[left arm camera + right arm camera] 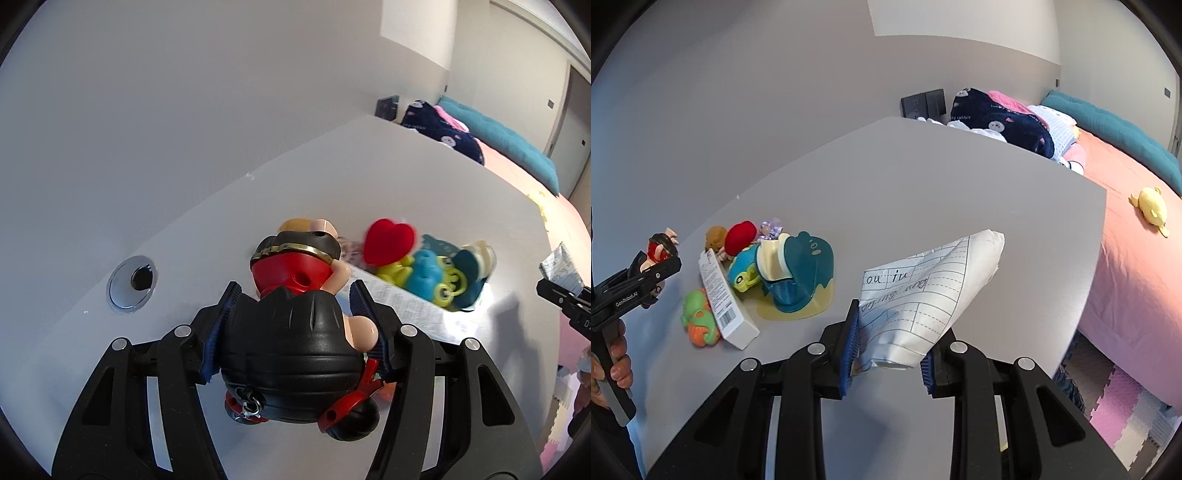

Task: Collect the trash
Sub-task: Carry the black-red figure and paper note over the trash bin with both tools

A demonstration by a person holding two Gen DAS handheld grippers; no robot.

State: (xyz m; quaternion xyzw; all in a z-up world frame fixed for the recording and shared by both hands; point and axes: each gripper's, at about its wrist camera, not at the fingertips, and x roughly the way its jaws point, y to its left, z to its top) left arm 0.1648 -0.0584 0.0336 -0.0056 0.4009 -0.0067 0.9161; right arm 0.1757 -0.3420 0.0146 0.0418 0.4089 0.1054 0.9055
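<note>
The crumpled lined paper (925, 295) sits pinched between the blue pads of the right gripper (888, 354), lifted above the grey table (905, 192). The left gripper (293, 325) has its jaws clamped on a black-haired toy figure (291, 332) with red trunks. On the table to the left lie a white box (726, 306), a teal whale toy (798, 273), a red heart (388, 240) and a green and orange toy (698, 321). A pink bed (1137, 258) stands beyond the table's right edge
</note>
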